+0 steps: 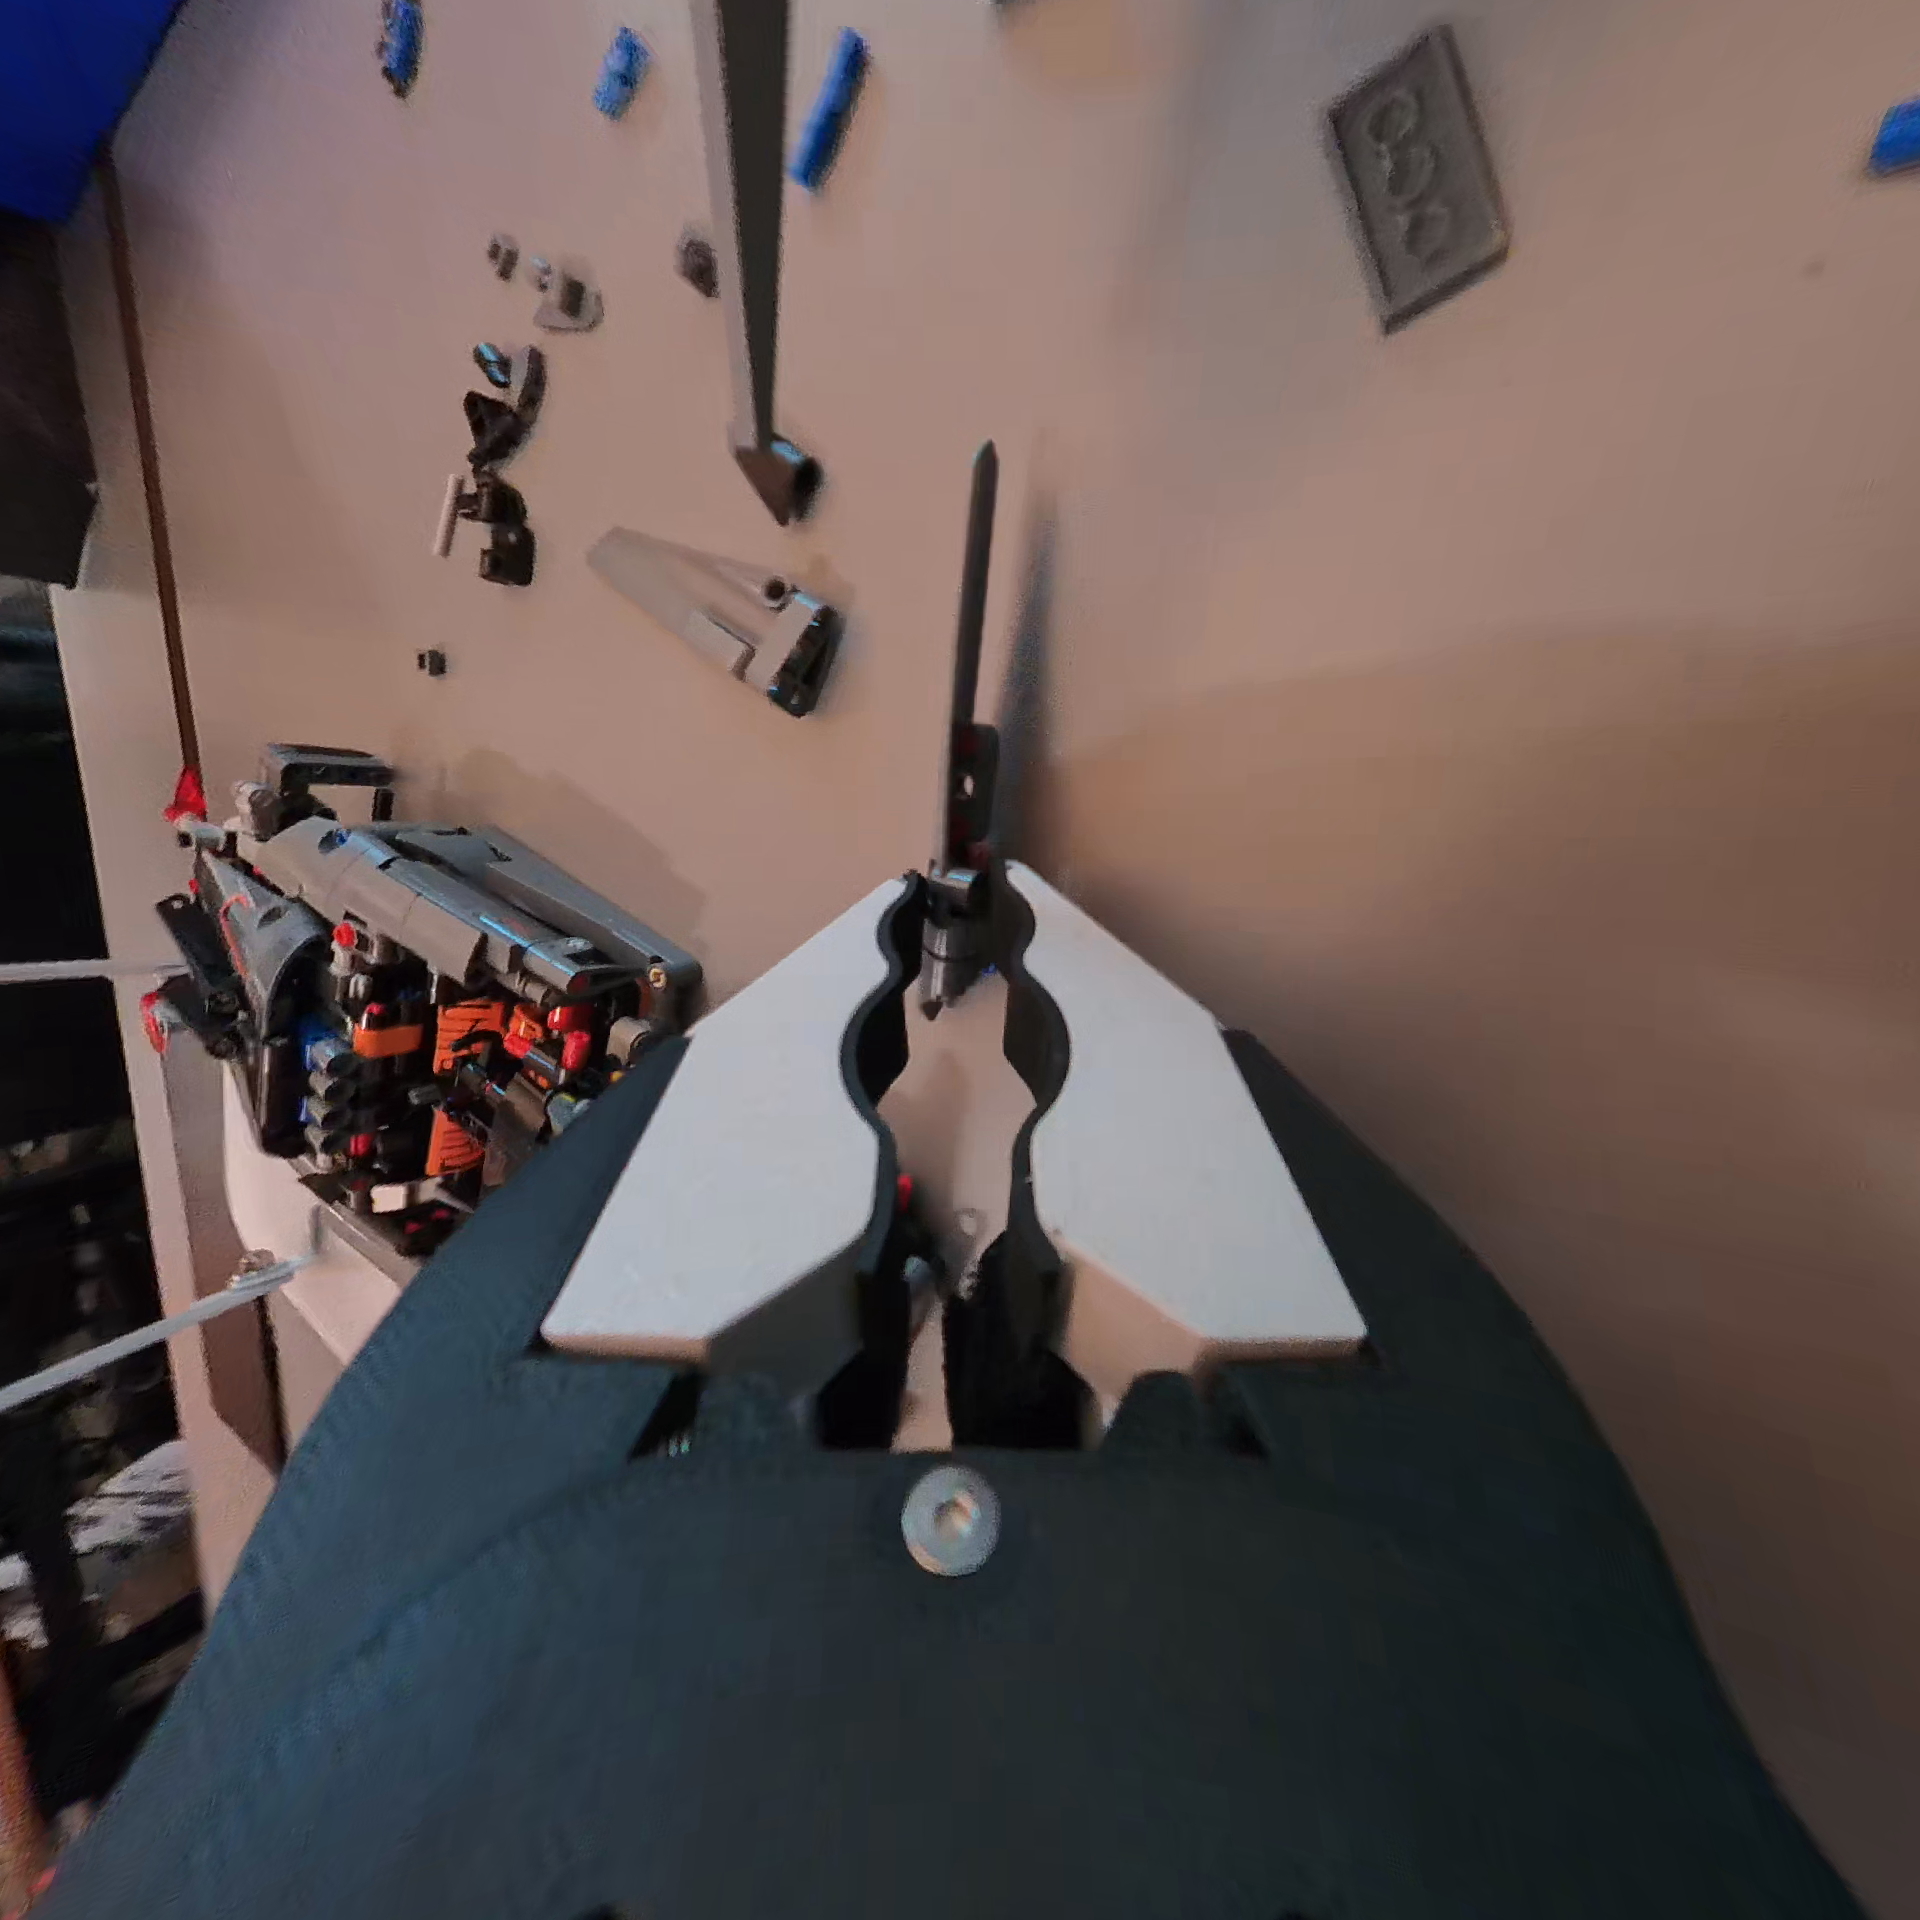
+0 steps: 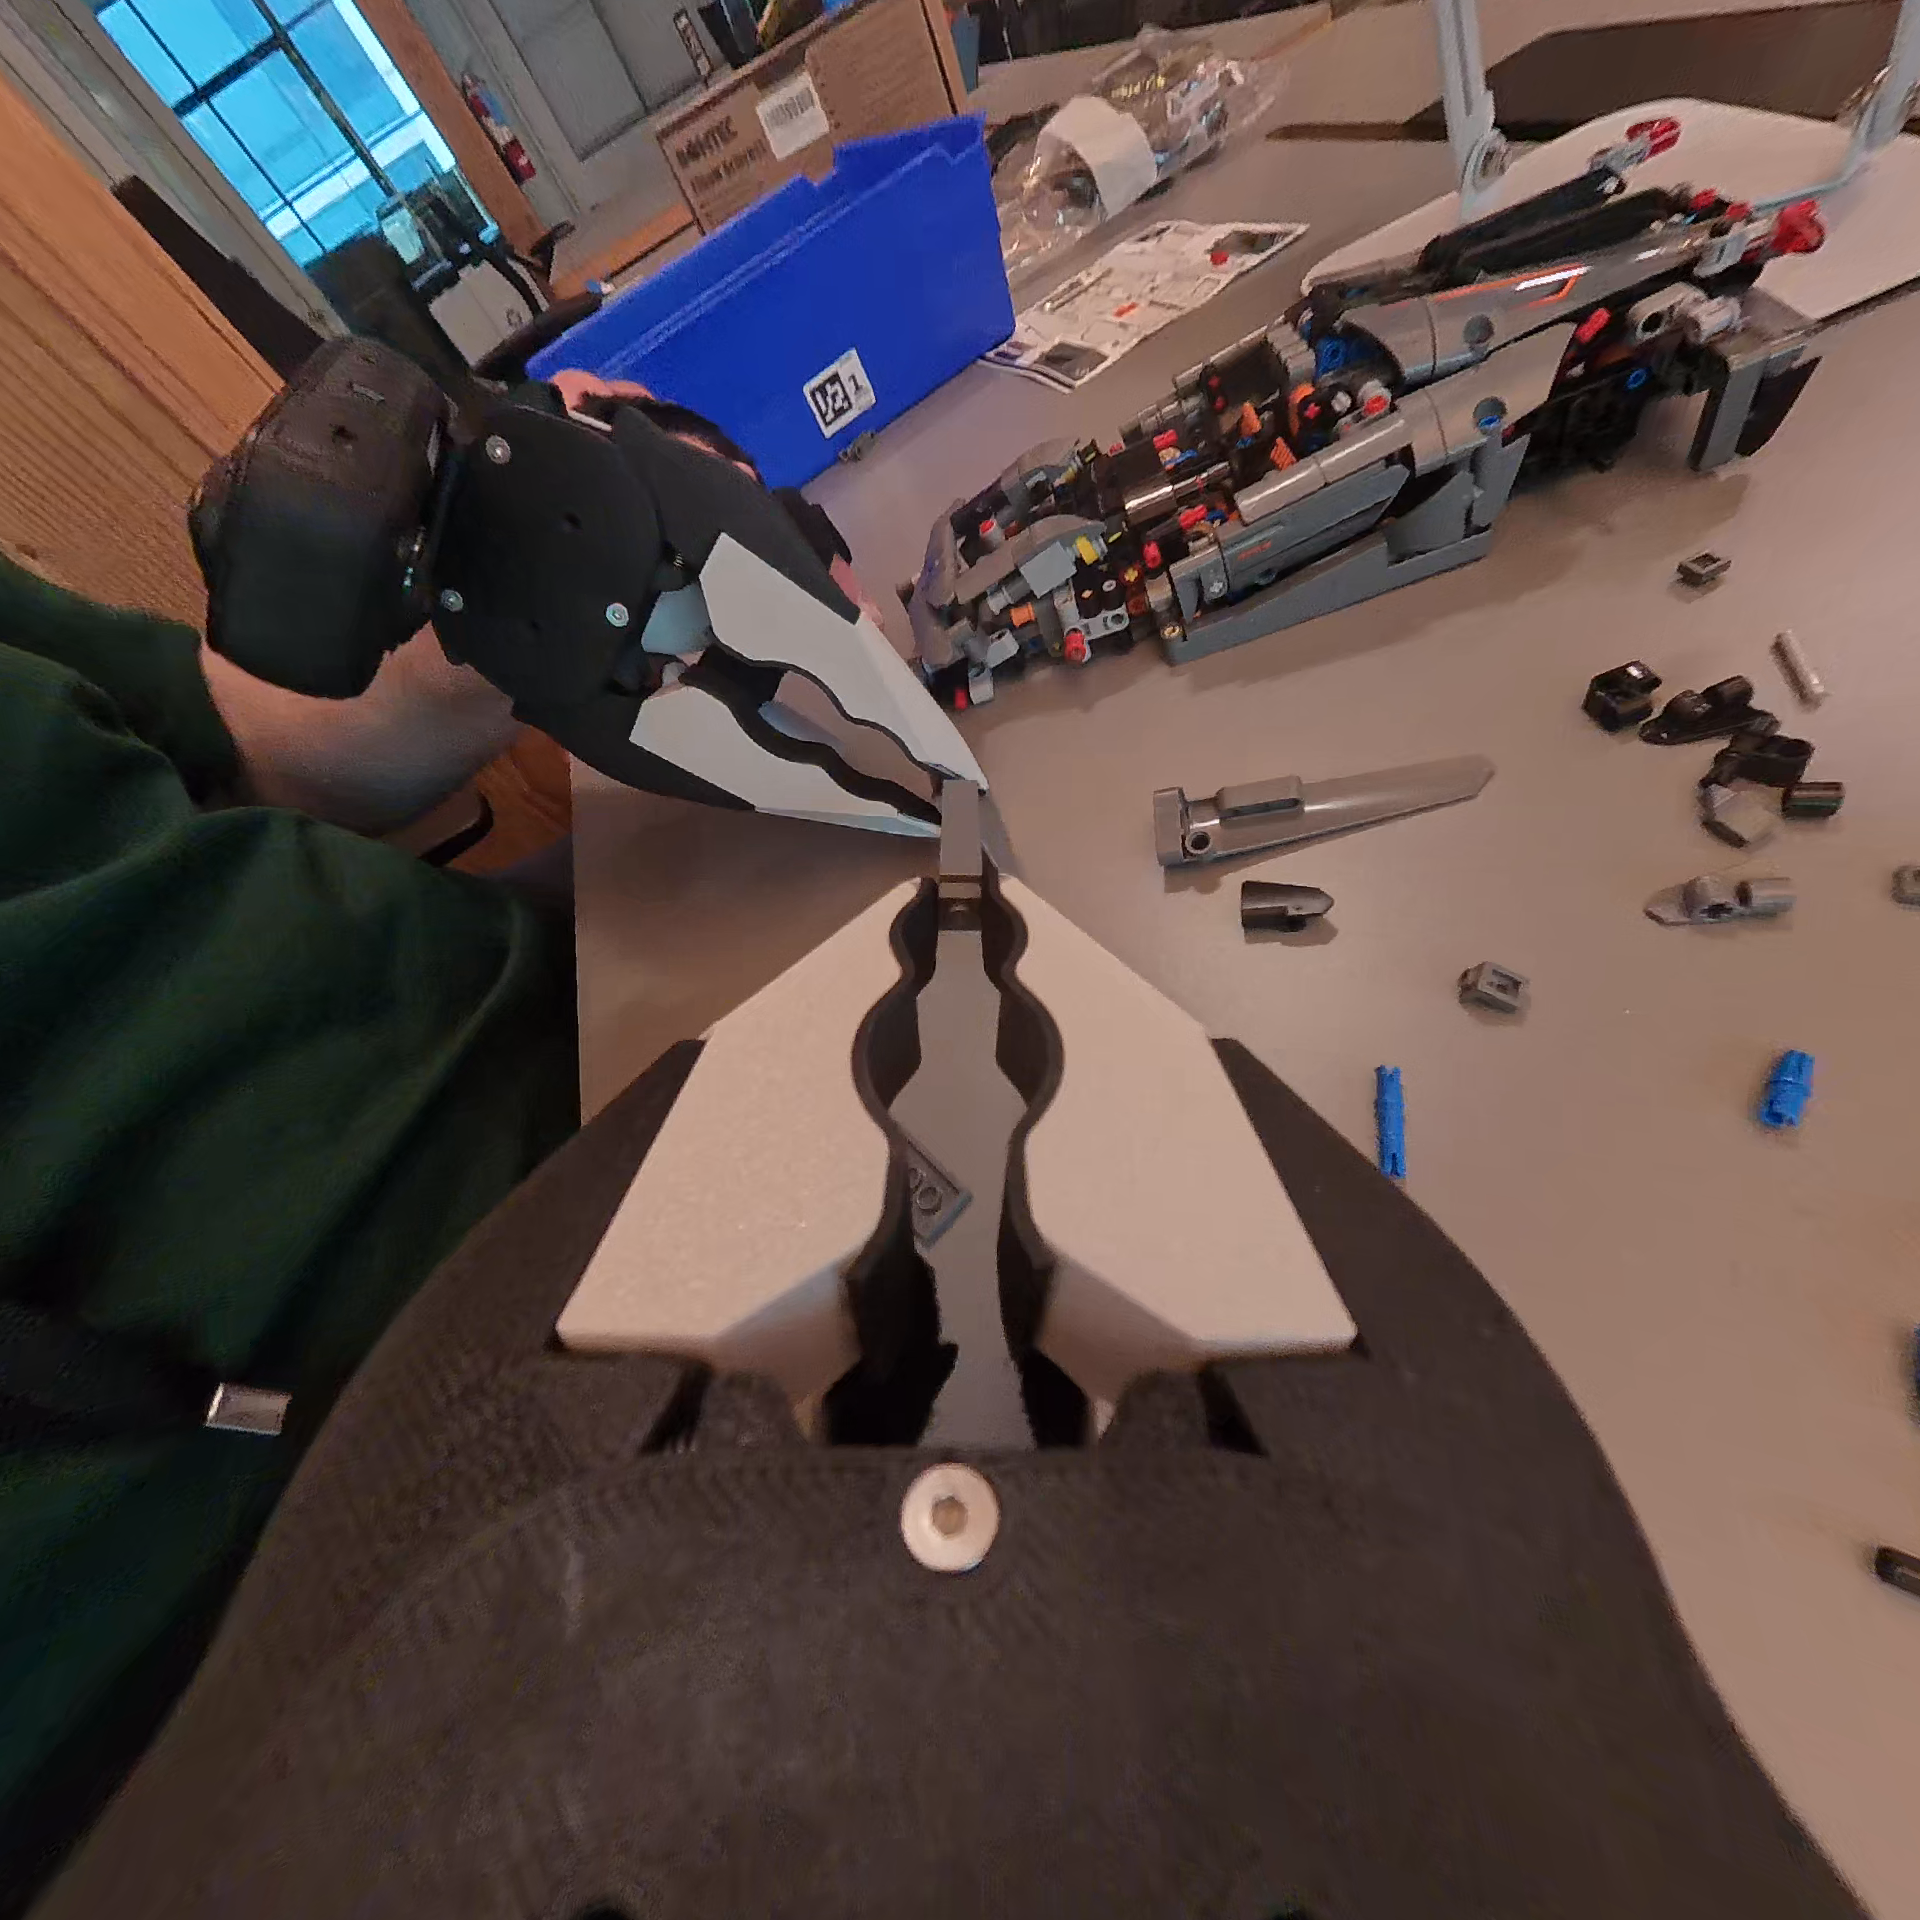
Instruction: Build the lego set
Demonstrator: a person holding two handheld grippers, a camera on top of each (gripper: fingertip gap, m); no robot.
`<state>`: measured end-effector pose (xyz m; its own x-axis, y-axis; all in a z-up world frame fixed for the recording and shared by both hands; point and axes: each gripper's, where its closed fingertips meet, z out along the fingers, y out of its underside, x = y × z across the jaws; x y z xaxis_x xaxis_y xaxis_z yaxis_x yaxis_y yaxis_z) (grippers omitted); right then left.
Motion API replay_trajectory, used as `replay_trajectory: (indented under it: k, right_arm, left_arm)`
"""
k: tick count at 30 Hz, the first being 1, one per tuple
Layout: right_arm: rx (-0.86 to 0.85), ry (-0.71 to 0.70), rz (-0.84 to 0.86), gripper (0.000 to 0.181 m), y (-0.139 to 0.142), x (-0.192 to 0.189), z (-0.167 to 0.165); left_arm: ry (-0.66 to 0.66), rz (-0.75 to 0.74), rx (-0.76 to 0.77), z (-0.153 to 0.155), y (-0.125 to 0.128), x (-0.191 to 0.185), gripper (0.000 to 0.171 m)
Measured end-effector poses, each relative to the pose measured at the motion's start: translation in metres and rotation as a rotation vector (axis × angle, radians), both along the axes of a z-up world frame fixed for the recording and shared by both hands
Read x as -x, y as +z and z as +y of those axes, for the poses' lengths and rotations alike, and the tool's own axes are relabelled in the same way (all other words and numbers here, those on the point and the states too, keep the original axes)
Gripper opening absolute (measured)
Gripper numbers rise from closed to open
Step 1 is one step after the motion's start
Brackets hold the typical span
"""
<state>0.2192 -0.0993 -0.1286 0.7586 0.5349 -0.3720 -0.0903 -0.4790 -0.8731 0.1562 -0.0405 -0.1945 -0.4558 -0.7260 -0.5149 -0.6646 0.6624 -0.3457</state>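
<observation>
Together both tools pinch one long grey lego blade piece (image 1: 971, 665) above the table (image 2: 1558, 1299).
Left tool (image 1: 961, 925) clamps its pinned base end; right tool (image 2: 958, 894) grips the other end, tip to tip with the left. Half-built lego vehicle (image 2: 1351, 468) sits near; a grey wing panel (image 2: 1309, 805), black connectors (image 2: 1714, 727) and blue pins (image 2: 1387, 1117) lie scattered beside, a blue bin (image 2: 810, 291) behind.

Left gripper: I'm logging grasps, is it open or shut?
Shut on a piece: the left gripper pinches the long grey lego piece at its tips; the right gripper holds it too.
</observation>
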Motion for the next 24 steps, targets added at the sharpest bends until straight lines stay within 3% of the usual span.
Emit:
replay_trajectory:
  k: [8, 12, 17, 24]
  right_arm:
    - [-0.058, -0.048, 0.034, 0.006, 0.013, -0.015, -0.007]
    - [-0.084, -0.059, 0.072, 0.006, 0.019, -0.015, -0.008]
    - [-0.153, -0.050, 0.189, 0.006, 0.041, -0.006, -0.004]
    - [-0.260, -0.025, 0.326, 0.006, 0.073, 0.024, 0.012]
  left_arm:
    - [0.166, -0.196, 0.353, -0.007, 0.029, 0.001, 0.010]
    - [0.241, -0.369, 0.723, -0.014, 0.052, 0.001, 0.010]
    - [0.231, -0.623, 1.204, -0.004, 0.104, 0.007, 0.010]
    - [0.172, -0.778, 1.476, 0.004, 0.134, 0.015, 0.010]
